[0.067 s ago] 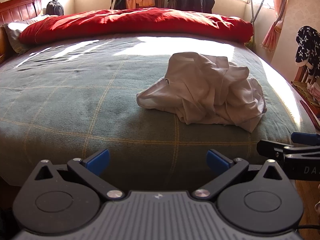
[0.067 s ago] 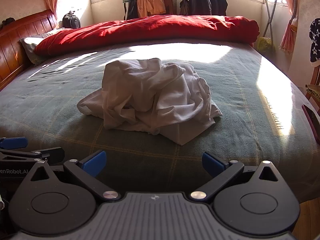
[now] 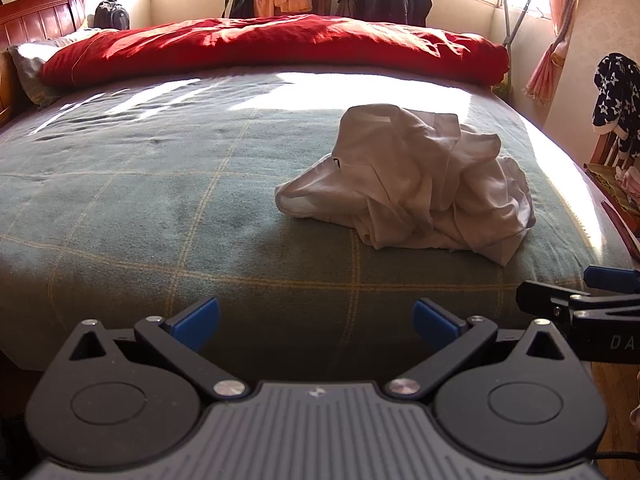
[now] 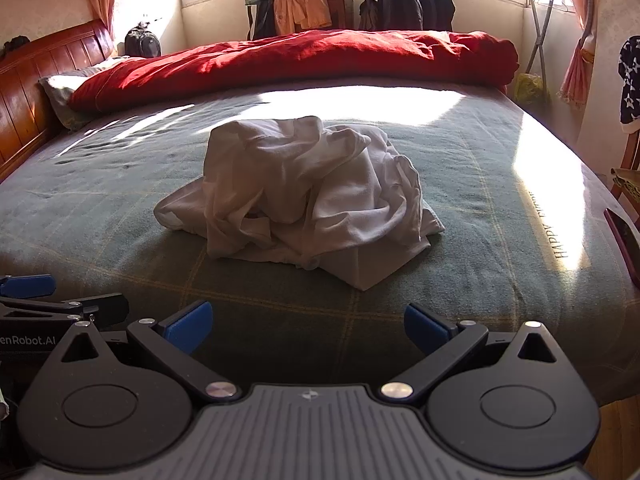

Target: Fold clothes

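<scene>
A crumpled white garment lies in a heap on the green checked bed cover. My left gripper hovers open near the bed's front edge, to the left of the heap and well short of it, with nothing between its blue pads. My right gripper also stands open and empty, in front of the heap. Each gripper shows at the side of the other's view: the right one at the right edge, the left one at the left edge.
A rolled red quilt lies across the far side of the bed, with a pillow and wooden headboard at the left. A phone rests at the bed's right edge. Clothes hang by the windows.
</scene>
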Demonstrator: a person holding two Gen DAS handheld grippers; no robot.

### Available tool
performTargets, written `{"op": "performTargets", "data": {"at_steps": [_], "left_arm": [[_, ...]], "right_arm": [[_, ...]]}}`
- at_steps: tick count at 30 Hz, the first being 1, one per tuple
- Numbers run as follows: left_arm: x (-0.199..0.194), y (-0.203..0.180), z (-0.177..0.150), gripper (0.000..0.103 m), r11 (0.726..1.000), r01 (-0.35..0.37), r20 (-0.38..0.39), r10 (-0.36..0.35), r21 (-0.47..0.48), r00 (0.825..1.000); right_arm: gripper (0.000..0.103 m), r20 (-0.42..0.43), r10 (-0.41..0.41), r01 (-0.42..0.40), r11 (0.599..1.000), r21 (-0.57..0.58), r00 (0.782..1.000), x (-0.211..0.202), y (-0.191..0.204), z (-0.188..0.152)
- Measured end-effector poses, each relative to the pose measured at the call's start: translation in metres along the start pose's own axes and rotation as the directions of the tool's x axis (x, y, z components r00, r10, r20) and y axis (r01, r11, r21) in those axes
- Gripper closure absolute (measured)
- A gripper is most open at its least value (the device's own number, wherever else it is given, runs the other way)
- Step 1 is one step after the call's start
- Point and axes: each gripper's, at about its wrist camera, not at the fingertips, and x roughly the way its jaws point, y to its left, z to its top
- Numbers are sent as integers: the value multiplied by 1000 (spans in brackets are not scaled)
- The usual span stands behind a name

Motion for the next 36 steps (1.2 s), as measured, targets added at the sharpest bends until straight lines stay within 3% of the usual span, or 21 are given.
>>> {"op": "performTargets", "data": {"at_steps": [6, 36], "left_arm": [[6, 2, 4, 0, 1000, 4, -28, -5, -14, 1000], [4, 3, 4, 0, 1000, -2, -4, 2, -20, 1000]], "right_arm": [[0, 9, 0, 0, 1000, 2, 1000, 0, -1, -1], [0, 6, 1, -1, 1000, 9, 1000, 1, -2, 1]]}}
